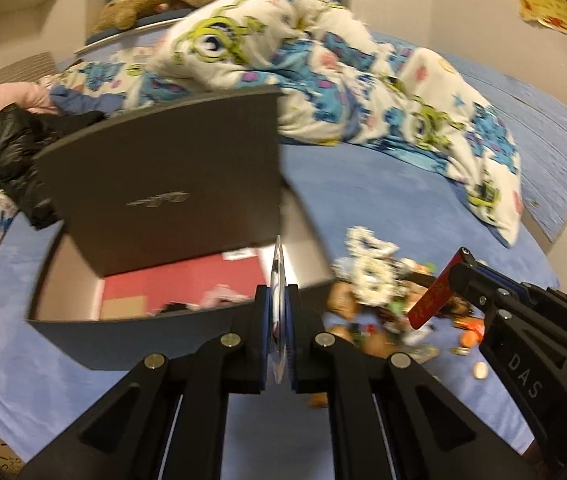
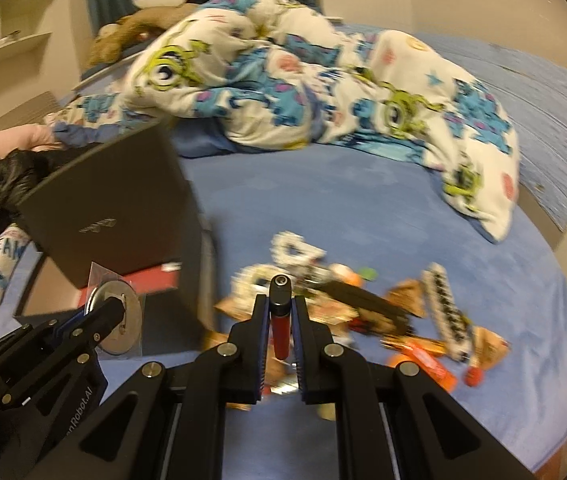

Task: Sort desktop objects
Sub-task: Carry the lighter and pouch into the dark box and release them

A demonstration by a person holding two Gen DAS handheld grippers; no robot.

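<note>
While both grippers hang above the blue bed [image 1: 363, 184], the left gripper [image 1: 279, 312] holds a disc in a clear sleeve [image 2: 117, 312] between its jaws, over the open dark box [image 1: 155, 184]. The right gripper [image 2: 281, 320] has its jaws closed on a red tube [image 2: 280, 332] with a black cap, above the pile of small things [image 2: 363, 308] beside the box.

Open blue bed [image 2: 323, 200] lies between the dark box [image 1: 163, 184] and the rumpled duvet [image 2: 323, 92]; the clutter pile [image 2: 363, 308], blurred, seems to block the near-right ground beside the box.
</note>
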